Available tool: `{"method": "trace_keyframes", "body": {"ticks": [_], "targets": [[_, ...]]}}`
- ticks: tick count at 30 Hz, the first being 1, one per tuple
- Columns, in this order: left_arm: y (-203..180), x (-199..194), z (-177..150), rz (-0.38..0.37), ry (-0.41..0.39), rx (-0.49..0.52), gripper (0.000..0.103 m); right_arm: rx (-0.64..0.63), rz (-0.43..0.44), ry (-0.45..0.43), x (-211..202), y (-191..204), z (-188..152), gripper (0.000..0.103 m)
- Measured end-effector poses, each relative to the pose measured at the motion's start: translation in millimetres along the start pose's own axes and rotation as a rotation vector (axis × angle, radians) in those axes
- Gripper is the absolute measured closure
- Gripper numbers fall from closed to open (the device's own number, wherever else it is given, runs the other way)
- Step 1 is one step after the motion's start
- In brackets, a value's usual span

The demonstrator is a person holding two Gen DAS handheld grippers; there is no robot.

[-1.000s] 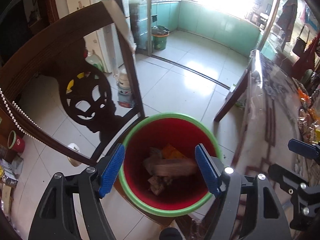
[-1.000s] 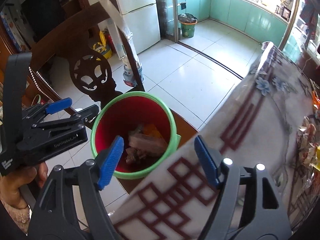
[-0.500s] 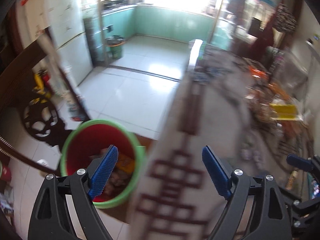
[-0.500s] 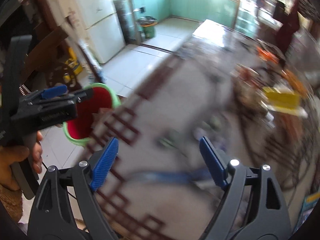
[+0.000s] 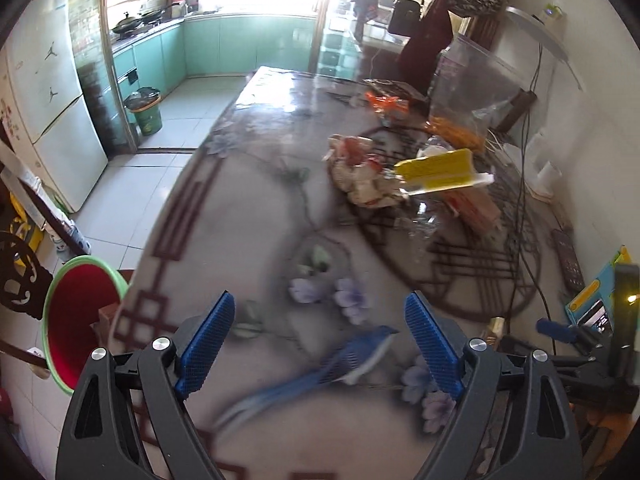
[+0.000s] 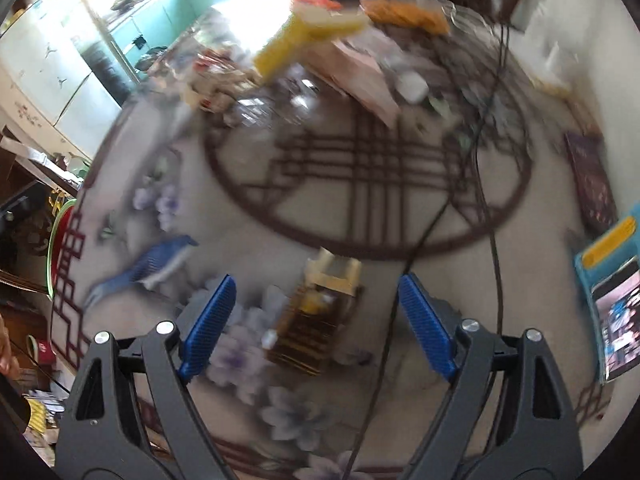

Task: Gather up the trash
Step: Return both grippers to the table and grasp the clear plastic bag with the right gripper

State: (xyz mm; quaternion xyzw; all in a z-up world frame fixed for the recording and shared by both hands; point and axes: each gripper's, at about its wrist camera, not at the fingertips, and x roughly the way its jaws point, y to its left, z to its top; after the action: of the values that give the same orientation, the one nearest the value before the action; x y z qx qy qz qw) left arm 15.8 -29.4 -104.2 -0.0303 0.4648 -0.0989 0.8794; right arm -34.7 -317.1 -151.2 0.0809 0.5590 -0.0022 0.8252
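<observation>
We log: left gripper [image 5: 318, 346] spread apart, empty, over the table [image 5: 248, 216]; right gripper [image 6: 312, 326] spread apart above a crumpled wrapper [image 6: 316, 316]; red bin [image 5: 76, 320] alongside.

Open left tool [image 5: 318, 344] above table [image 5: 248, 216]

Red bin [image 5: 78, 320] half behind table edge [image 5: 152, 240]; far clutter [image 6: 320, 32] motion-blurred.

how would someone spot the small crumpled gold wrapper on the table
Start at the big dark circular lattice printed on the tablecloth. Just below its near rim, between the right claw's open blue pads, lies the gold wrapper. It sits alone beside a black cable, apart from the far snack pile.
</observation>
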Motion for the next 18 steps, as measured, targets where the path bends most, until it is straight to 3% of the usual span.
{"method": "trace_keyframes", "body": {"ticks": [6, 11, 18], "targets": [[-21.6, 4.0, 3.0, 0.011, 0.011, -0.015, 0.02, -0.035, 0.072, 0.011, 17.3, -7.0, 6.6, 0.021], [-28.7, 7.5, 2.6, 0.04, 0.026, -0.017, 0.02, 0.066, 0.219, -0.002, 40.6, -3.2, 55.2, 0.021], [-10.3, -4.2, 1.9, 0.115, 0.023, -0.064, 0.02, 0.262, 0.142, -0.059, 82.0, 7.2, 108.8, 0.021]]}}
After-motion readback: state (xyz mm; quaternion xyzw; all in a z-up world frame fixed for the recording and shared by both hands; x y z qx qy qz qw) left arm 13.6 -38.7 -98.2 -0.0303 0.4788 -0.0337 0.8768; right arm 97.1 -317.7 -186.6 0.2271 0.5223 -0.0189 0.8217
